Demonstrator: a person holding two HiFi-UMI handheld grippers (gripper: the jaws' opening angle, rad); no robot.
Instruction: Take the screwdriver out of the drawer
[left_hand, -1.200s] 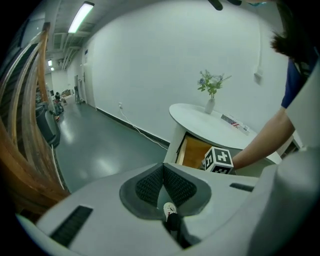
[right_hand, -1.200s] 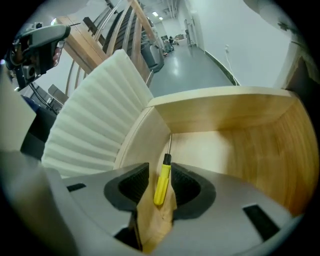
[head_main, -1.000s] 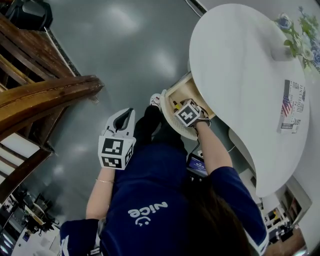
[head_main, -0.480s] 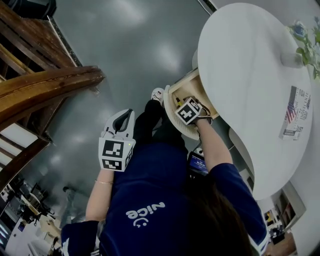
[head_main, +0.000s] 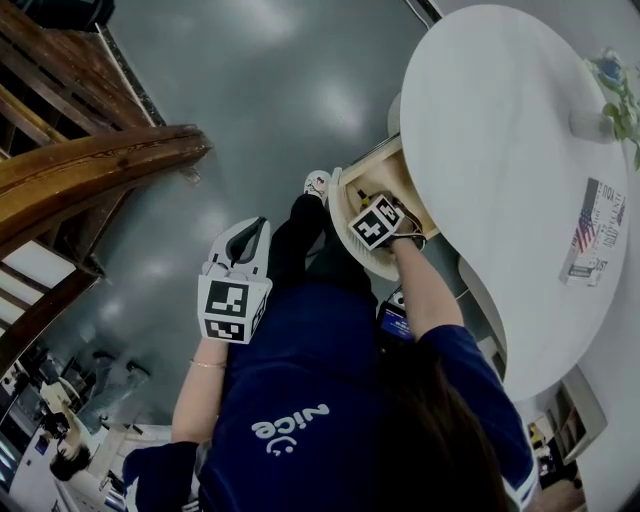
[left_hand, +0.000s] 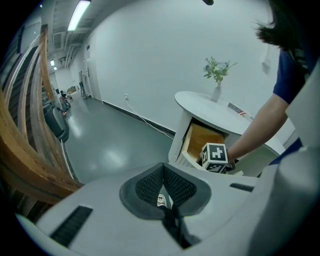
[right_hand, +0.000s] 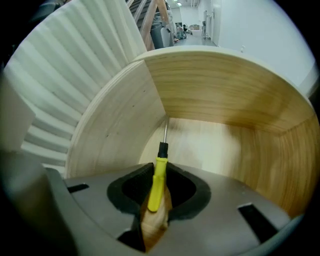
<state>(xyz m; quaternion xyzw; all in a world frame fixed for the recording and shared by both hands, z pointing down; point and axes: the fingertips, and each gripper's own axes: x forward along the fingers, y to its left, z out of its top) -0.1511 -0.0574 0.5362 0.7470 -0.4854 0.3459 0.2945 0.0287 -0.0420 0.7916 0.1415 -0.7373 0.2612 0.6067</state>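
Note:
A screwdriver (right_hand: 158, 177) with a yellow handle and thin metal shaft lies on the floor of the open wooden drawer (right_hand: 120, 125), its tip toward the back corner. My right gripper (right_hand: 157, 192) points steeply down into the drawer (head_main: 372, 172). Its jaws have just been closing around the handle, and wood still shows beside the handle. In the head view only the right gripper's (head_main: 374, 221) marker cube shows. My left gripper (head_main: 254, 224) hangs over the floor, left of the drawer, shut and empty (left_hand: 163, 187).
The drawer belongs to a round white table (head_main: 500, 150) bearing a vase of flowers (head_main: 592, 120) and a flag card (head_main: 590, 232). A wooden stair rail (head_main: 90, 180) runs at the left. The person's shoe (head_main: 316, 185) rests on the grey floor by the drawer front.
The right gripper's marker cube has tilted slightly inside the drawer. The left gripper has stayed where it was.

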